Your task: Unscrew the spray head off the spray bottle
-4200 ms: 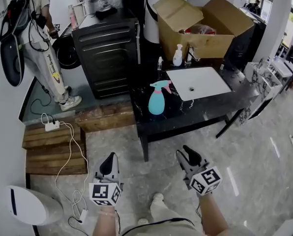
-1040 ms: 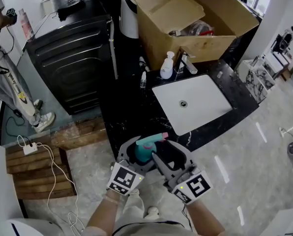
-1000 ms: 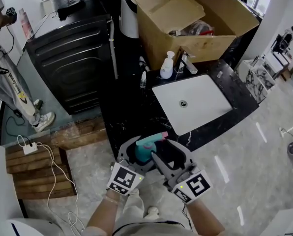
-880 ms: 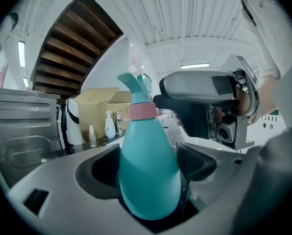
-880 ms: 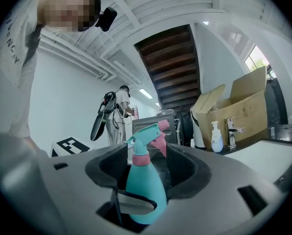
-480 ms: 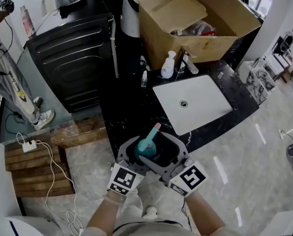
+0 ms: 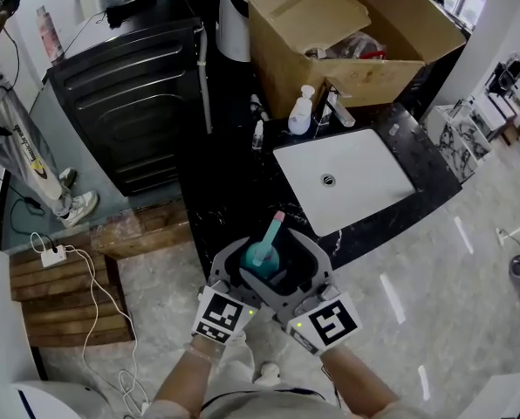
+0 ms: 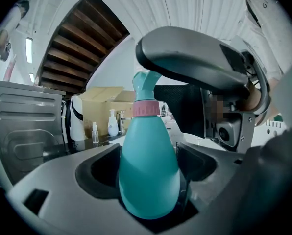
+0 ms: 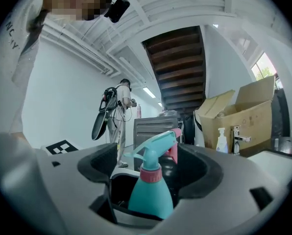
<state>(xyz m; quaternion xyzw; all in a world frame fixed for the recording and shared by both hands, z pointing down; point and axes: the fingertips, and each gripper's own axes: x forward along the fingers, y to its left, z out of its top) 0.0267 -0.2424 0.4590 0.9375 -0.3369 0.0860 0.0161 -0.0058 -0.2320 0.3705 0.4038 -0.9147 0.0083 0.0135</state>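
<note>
A black marbled counter point(image 7: 225, 190) fills the middle of the head view, with an open cardboard box point(image 7: 295, 24) at the top and a white sink point(image 7: 356, 182) right of centre. At lower centre, by the counter's near edge, the two grippers meet around the spray bottle point(image 9: 151, 197).

The left gripper point(image 8: 148, 168) is clamped on the bottle's body and holds it upright. The right gripper point(image 9: 153, 163) has just been opening its jaws; they stand wide apart around the spray head point(image 9: 156, 146), with gaps on both sides.

The bottle is plain teal, pear-shaped and narrowing upward to a pink collar point(image 8: 146, 108). The head is teal with a pink nozzle tip point(image 7: 277, 222).

Each gripper's cube shows black-and-white square patterns. Print on a person's trouser leg point(image 7: 26, 151) at the left edge is too small to read.
</note>
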